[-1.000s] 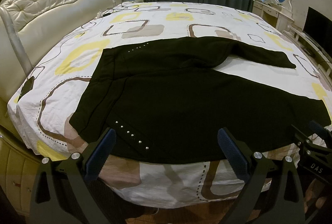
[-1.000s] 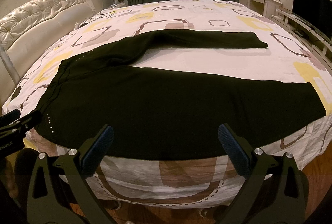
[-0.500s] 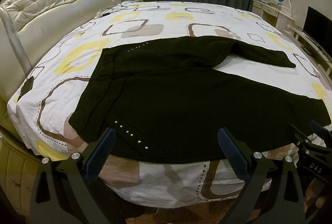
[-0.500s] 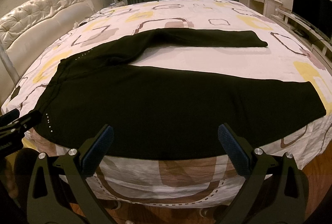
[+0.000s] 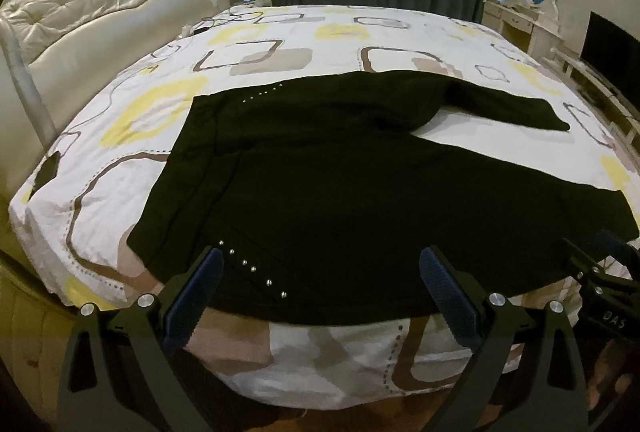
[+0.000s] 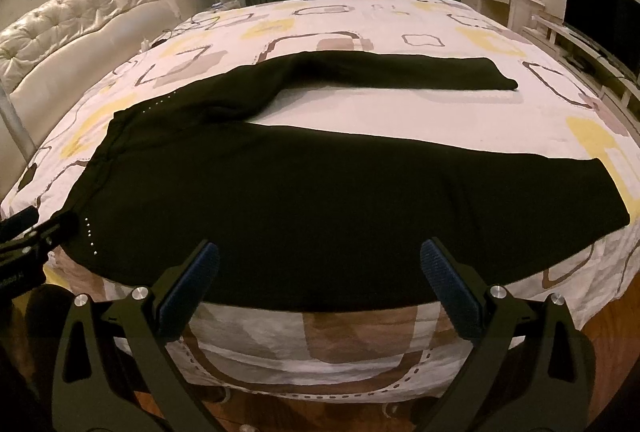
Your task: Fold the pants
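Lettering "DAS" readable on the right gripper's (image 5: 612, 272) body at the edge of the left wrist view. Black pants (image 6: 320, 200) lie flat on the patterned bed cover (image 6: 400, 112), long axis left–right: waistband toward the headboard (image 6: 80, 28), legs splayed rightward, near leg along the bed's front edge. Left gripper (image 5: 320, 284) and right gripper both spread wide, holding nothing, poised at the near edge.
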A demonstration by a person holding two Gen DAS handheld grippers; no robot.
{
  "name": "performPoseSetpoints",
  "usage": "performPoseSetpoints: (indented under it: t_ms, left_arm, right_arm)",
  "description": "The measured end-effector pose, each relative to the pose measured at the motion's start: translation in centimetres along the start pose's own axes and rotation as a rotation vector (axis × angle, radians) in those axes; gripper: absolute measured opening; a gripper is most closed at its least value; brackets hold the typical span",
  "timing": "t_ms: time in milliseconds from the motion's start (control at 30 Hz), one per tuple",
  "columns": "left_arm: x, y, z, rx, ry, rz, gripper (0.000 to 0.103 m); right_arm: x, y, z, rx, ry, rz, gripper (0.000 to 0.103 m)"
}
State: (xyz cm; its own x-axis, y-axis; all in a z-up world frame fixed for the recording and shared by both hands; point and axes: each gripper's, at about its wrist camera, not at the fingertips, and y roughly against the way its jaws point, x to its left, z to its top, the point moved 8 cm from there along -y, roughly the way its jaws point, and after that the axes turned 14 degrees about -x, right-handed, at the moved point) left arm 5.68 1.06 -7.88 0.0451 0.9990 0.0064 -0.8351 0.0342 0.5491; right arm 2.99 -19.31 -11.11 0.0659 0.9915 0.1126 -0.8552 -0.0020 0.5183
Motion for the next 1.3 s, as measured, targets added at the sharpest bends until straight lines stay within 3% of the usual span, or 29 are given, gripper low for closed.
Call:
performPoseSetpoints:
  t_ms: [233, 567, 767, 867, 967, 1300]
  left_arm:
    - [4.1, -3.9, 1.6, 0.052, 0.078, -0.160, 0.098]
    - [16.3, -16.0, 8.9, 0.026, 0.098, -0.102, 0.098]
    - [21.6, -25.5, 9.8, 0.094, 0.100, -0.079, 0.098]
    - [22.8, -28.2, 9.6, 0.115, 0.138, -0.086, 0.098]
    - [22.7, -30.0, 9.7, 0.111, 0.158, -0.141, 0.098]
    - [23.0, -31.7, 10.0, 0.122, 0.180, -0.207, 0.098]
  right_arm:
    - [0.4, -1.3, 0.5, 0.021, 0.008, -0.001, 0.101]
    - [3.0, -5.1, 2.7, 0.056, 0.036, 0.034, 0.101]
    - [4.5, -7.6, 2.5, 0.109, 0.042, 0.060, 0.101]
    - [4.7, -8.7, 1.9, 0.136, 0.034, 0.067, 0.101]
    - [4.8, -9.7, 1.3, 0.162, 0.024, 0.067, 0.101]
    - [5.3, -10.8, -0.4, 0.204, -0.004, 0.087, 0.101]
